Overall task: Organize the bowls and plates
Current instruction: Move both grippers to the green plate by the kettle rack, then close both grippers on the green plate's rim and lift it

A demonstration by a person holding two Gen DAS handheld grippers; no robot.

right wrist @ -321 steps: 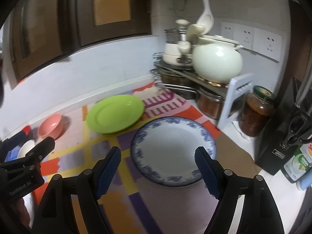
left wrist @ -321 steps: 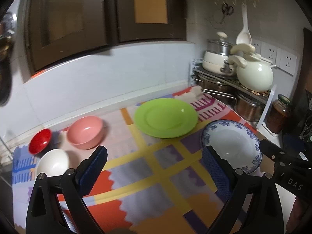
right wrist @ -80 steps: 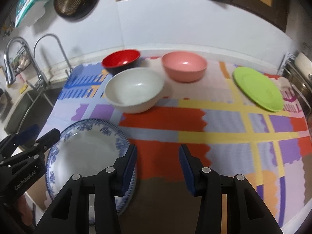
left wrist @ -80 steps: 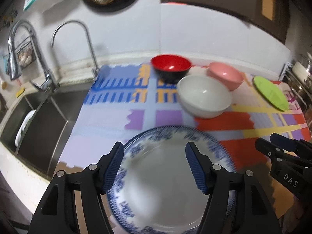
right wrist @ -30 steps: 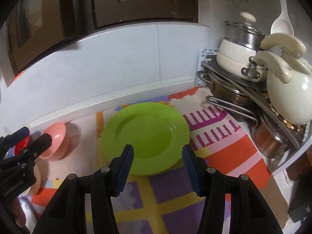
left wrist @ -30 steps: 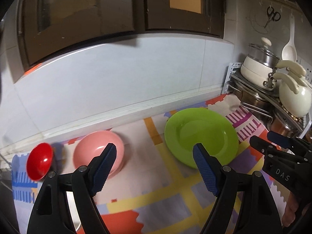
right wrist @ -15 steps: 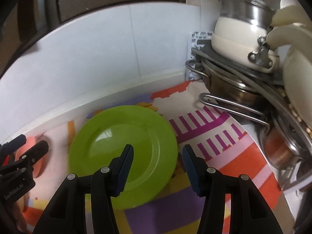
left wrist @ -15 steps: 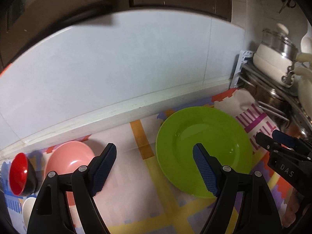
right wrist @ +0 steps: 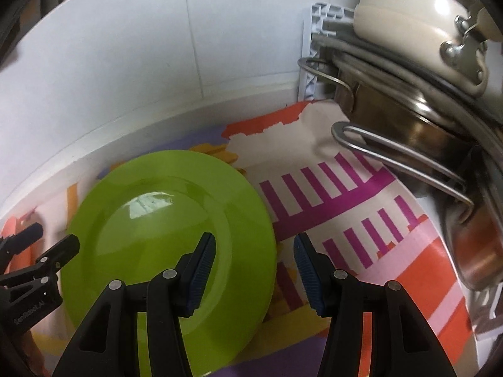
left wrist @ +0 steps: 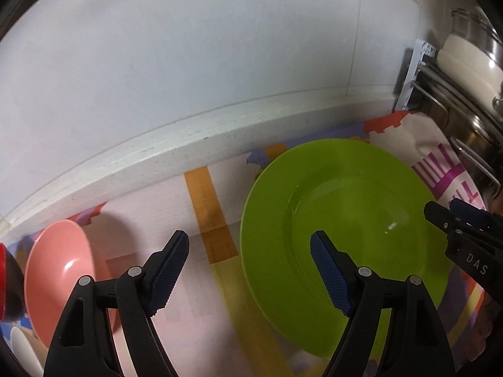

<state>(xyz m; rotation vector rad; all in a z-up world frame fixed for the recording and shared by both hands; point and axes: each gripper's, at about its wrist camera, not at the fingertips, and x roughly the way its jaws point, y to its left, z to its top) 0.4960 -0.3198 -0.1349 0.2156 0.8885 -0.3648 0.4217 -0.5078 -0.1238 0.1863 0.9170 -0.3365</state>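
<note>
White tiled wall backs the surface (left wrist: 217,220), where the green plate (right wrist: 169,229) lies flat beside the pink bowl (left wrist: 59,270). Both the left tongs (left wrist: 248,264) and right tongs (right wrist: 254,264) are spread, straddling opposite rims. A shallow bite risks slippage; the pan handles (right wrist: 402,163) nearby could be struck.

Soft indoor light, glare on green plate (right wrist: 151,204), fisheye-warped dark edges.

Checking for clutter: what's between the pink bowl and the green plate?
Only bare patterned mat between pink bowl and green plate, seen from the left wrist.
</note>
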